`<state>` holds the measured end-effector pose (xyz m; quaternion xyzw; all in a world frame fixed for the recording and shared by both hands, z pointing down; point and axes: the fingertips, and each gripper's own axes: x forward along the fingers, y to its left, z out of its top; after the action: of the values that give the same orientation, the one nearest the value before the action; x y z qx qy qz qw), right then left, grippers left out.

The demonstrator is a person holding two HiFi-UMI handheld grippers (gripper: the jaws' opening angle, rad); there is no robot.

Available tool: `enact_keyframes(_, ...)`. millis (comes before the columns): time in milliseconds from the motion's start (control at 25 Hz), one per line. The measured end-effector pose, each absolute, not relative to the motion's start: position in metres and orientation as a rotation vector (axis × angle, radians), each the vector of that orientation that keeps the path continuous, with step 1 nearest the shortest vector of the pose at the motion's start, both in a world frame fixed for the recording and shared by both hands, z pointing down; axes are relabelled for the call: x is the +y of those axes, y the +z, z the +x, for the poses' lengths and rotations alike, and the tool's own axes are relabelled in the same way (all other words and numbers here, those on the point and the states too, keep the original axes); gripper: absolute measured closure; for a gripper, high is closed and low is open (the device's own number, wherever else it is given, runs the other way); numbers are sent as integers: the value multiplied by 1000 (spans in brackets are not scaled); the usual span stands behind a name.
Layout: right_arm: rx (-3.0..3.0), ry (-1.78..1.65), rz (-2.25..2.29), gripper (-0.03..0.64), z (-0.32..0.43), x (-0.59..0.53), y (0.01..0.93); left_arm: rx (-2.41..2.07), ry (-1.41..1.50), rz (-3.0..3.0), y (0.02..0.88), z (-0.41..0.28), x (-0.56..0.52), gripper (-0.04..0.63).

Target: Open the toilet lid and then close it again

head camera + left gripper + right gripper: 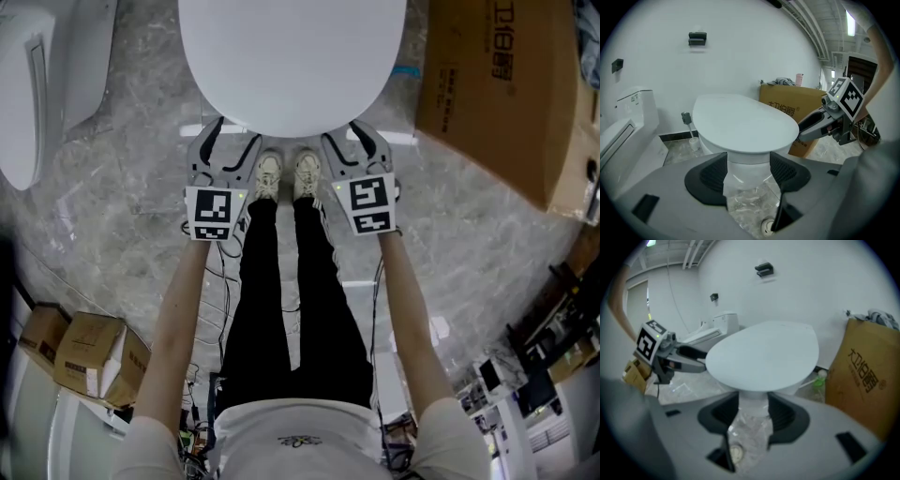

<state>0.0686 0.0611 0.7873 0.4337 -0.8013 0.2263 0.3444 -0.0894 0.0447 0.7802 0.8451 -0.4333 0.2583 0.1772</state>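
The white toilet lid [291,56] lies shut on the bowl. My left gripper [232,139] sits just below and in front of the lid's front left edge, and my right gripper [349,136] at its front right edge. In the left gripper view the lid [745,124] is above the open left gripper [747,173], and only the bowl's pedestal shows between the jaws. The right gripper [820,123] reaches in from the right there. In the right gripper view the lid [764,357] hangs over the open right gripper [752,411], with the left gripper [689,359] at the left.
A big cardboard box [497,84] stands right of the toilet. A second white toilet [37,84] is at the left. Small cartons [89,356] and cables lie behind me on the marble floor. My feet [286,176] stand between the grippers.
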Motion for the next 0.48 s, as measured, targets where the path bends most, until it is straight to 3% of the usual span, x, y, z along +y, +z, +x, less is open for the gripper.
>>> enact_keyframes(480, -2052, 640, 1198, 416, 68, 59, 784, -1167, 741, 2411, 777, -83, 43, 299)
